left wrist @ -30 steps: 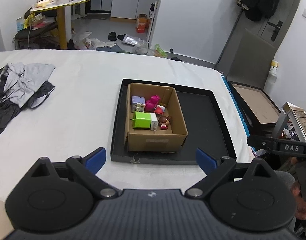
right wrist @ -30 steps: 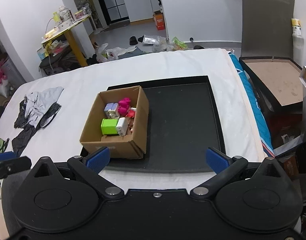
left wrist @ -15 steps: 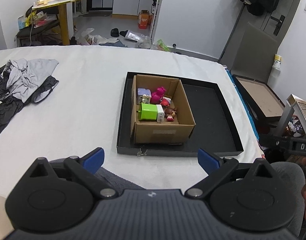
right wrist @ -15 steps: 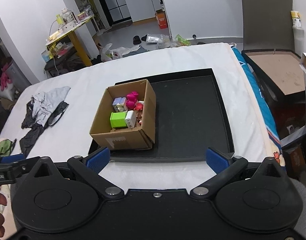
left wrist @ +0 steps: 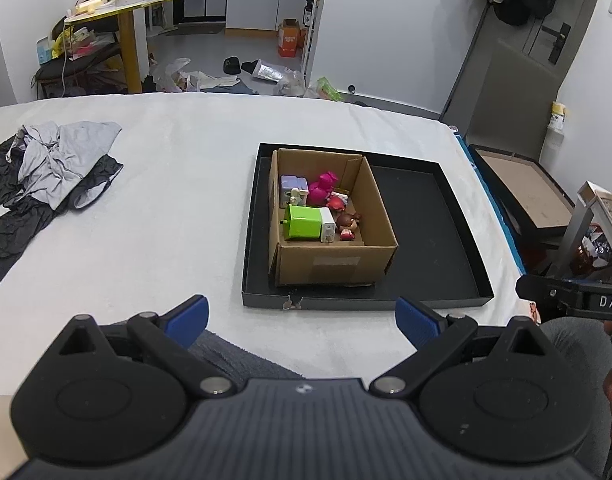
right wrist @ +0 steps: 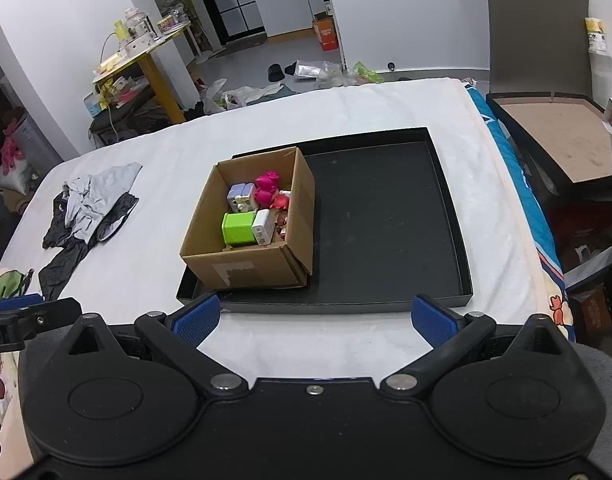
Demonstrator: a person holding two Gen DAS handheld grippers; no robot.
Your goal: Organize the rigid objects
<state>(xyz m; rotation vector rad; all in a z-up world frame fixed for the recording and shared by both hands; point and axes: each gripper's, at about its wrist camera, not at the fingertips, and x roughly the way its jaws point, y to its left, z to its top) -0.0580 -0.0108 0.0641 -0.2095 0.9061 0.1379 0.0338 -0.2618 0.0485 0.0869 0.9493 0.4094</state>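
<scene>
A brown cardboard box (left wrist: 334, 264) (right wrist: 242, 268) stands in the left part of a shallow black tray (left wrist: 434, 232) (right wrist: 386, 220) on a white bed. Inside the box lie a lime green cube (left wrist: 303, 222) (right wrist: 238, 228), a white charger block (left wrist: 328, 230) (right wrist: 262, 232), a lilac cube (left wrist: 292, 186) (right wrist: 240, 194), a magenta toy (left wrist: 322, 190) (right wrist: 266, 186) and small red and brown figures (left wrist: 346, 222). My left gripper (left wrist: 302, 318) is open, well short of the tray's near edge. My right gripper (right wrist: 314, 318) is open too, just before the tray's near rim. Neither holds anything.
A heap of grey and black clothes (left wrist: 50, 168) (right wrist: 90, 204) lies on the bed to the left. A brown-topped low table (right wrist: 562, 140) stands off the bed's right edge. A person's knees (left wrist: 242, 360) are under the grippers. The other gripper's handle (left wrist: 578, 298) shows at right.
Both grippers have drawn back and up a little, so box and tray sit farther off and more centred. Both stayed open. Nothing in the box moved.
</scene>
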